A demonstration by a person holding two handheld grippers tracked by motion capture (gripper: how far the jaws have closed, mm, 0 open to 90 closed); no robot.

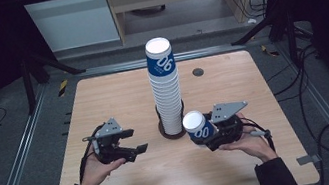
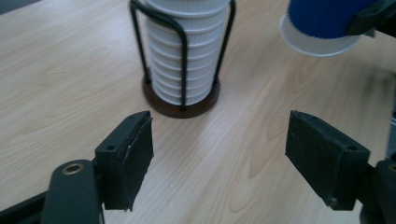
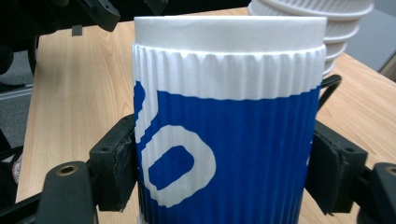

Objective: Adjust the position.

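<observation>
Beside cup stack (image 1: 167, 92): right hand-held gripper (image 1: 216, 132) clamps blue cup (image 1: 199, 127), tilted; left hand-held gripper (image 1: 134, 150) gapes empty, palm-up.

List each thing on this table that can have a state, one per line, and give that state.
Left tongs: open, empty.
Right tongs: shut on the blue cup.
Blue cup: held off the table, tilted.
Cup stack: upright in the wire holder.

I see a pale wooden surface (image 1: 119, 105) mid-frame. On it, at centre, stands a round dark holder (image 1: 173, 130) with stacked cups (image 1: 166, 92).
</observation>
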